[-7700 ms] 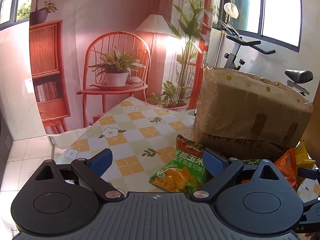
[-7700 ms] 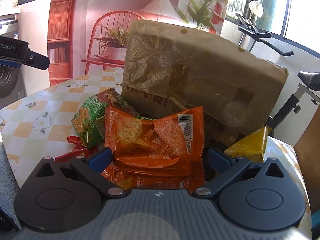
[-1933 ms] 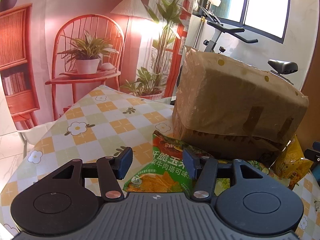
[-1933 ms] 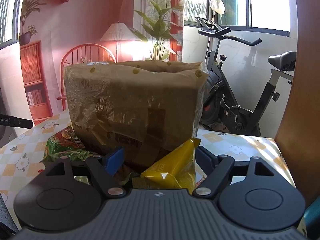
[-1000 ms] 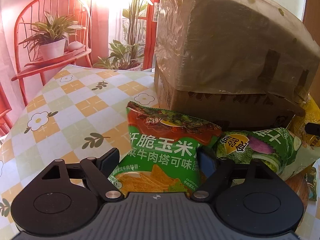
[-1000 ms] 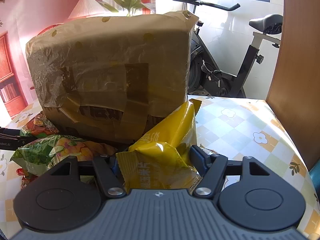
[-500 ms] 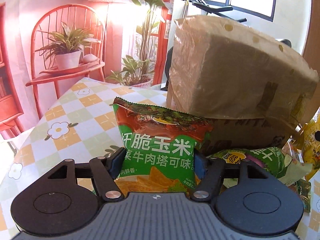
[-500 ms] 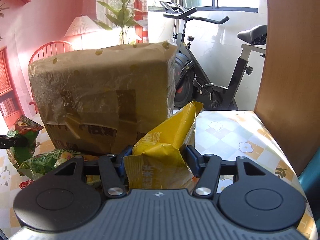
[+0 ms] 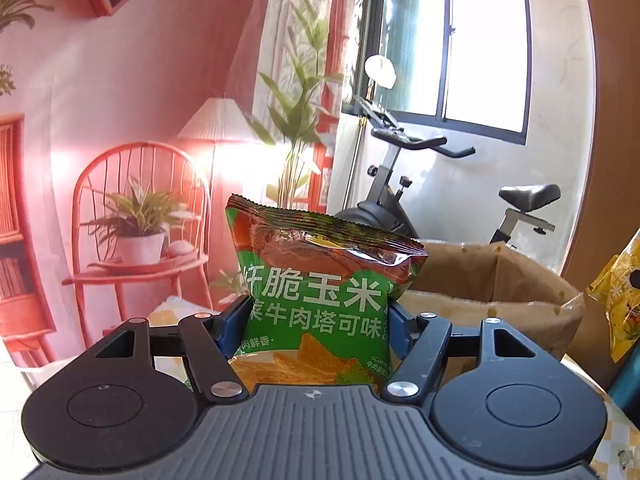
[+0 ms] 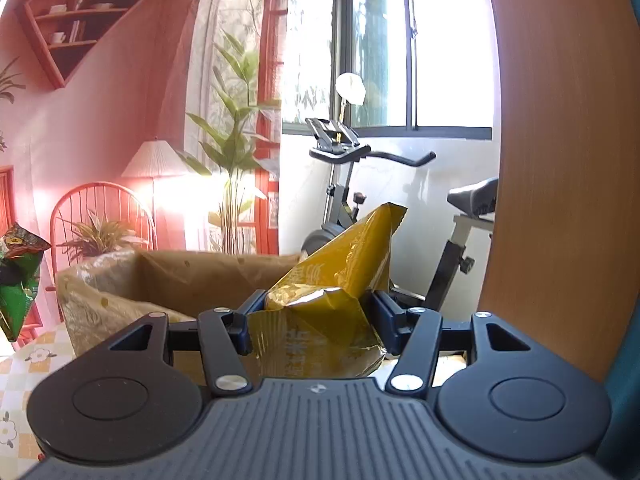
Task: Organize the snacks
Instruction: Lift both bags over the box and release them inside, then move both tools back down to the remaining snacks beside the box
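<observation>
My left gripper (image 9: 316, 320) is shut on a green corn-chip bag (image 9: 320, 292) and holds it upright in the air, near the height of the rim of the open brown cardboard box (image 9: 492, 292) ahead and to the right. My right gripper (image 10: 312, 320) is shut on a yellow snack bag (image 10: 336, 280) and holds it raised just in front of the same box (image 10: 180, 276), whose open top shows. The green bag also shows at the left edge of the right wrist view (image 10: 18, 280). The yellow bag shows at the right edge of the left wrist view (image 9: 618, 292).
The table has a checked floral cloth (image 10: 24, 364). An exercise bike (image 9: 404, 184) stands behind the box. A brown wooden panel (image 10: 560, 160) rises close on the right. The other snacks on the table are out of sight.
Both grippers have risen with their bags from table height to about the level of the box rim. The box's open top has come into view.
</observation>
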### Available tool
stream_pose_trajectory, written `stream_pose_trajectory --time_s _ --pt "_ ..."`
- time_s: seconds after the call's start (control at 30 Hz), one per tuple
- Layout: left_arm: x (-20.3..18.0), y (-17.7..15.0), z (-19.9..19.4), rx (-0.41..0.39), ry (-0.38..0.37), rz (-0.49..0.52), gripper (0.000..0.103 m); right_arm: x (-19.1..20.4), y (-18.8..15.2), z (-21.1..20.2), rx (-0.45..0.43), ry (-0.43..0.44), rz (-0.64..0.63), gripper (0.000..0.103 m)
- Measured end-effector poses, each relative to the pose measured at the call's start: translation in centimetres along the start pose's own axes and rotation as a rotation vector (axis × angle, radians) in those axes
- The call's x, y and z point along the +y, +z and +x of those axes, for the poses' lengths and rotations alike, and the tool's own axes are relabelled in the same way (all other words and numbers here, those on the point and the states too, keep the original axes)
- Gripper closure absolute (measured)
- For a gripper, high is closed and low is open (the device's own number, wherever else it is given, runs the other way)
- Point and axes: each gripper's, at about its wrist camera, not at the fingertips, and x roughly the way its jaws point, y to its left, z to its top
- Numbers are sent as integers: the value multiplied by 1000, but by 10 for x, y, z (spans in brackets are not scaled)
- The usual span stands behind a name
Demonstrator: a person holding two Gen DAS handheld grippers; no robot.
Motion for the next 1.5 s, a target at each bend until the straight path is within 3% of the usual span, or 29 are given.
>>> stream_pose_trajectory --time_s 0.27,0.4,0.57,0.63,0.77,0.83,1.07,1.5 --pt "-60 71 45 -64 -78 82 32 37 66 59 -102 156 -90 45" --pt "-88 81 88 -14 -79 108 32 56 67 103 -52 185 -73 45" --pt "-108 71 131 73 -58 175 31 68 42 141 42 189 -64 45" --pt "-111 61 144 138 -79 201 28 70 33 151 79 176 -64 43" --pt "-100 51 155 192 -70 166 24 64 19 164 166 160 -36 36" --pt "-89 50 153 189 -79 138 23 59 16 161 171 153 -29 28" --pt "-58 52 123 172 -107 39 23 47 12 136 183 198 -17 22" --pt "-8 4 35 107 -25 -23 23 26 -12 72 146 252 29 17"
